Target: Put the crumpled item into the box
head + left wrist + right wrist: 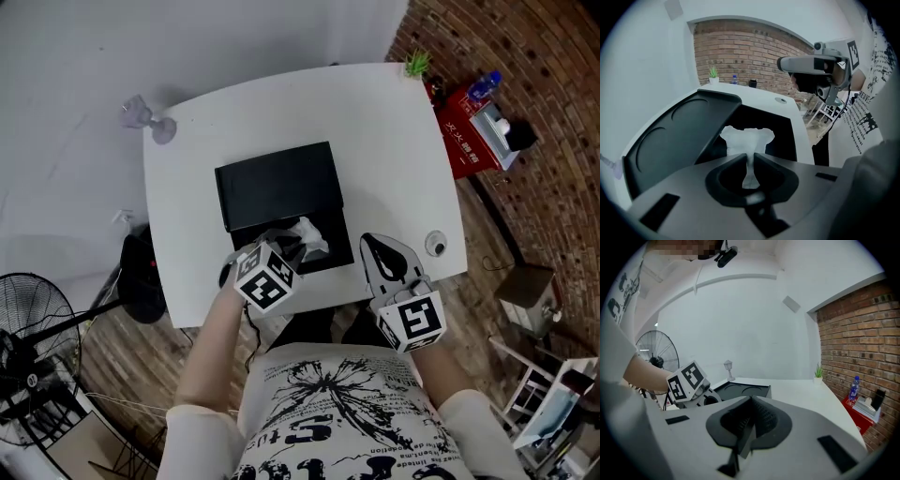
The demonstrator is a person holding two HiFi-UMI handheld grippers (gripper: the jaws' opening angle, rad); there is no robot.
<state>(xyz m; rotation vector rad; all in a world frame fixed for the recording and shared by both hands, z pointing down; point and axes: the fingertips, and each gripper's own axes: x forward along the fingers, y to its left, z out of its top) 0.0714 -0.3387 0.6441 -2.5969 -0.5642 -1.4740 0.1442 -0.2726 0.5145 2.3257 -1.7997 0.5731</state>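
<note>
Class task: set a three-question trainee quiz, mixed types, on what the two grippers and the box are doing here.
1. True or false: the left gripper is shut on the crumpled white item.
2. The black box is: A shut, B open, C tipped over.
3. Fill in: the fingers of the right gripper are shut on ____.
Key: 1 true; 2 B; 3 nothing.

The left gripper clamps the white crumpled item. The item hangs over the open black box. The right gripper hangs beyond the box.
</note>
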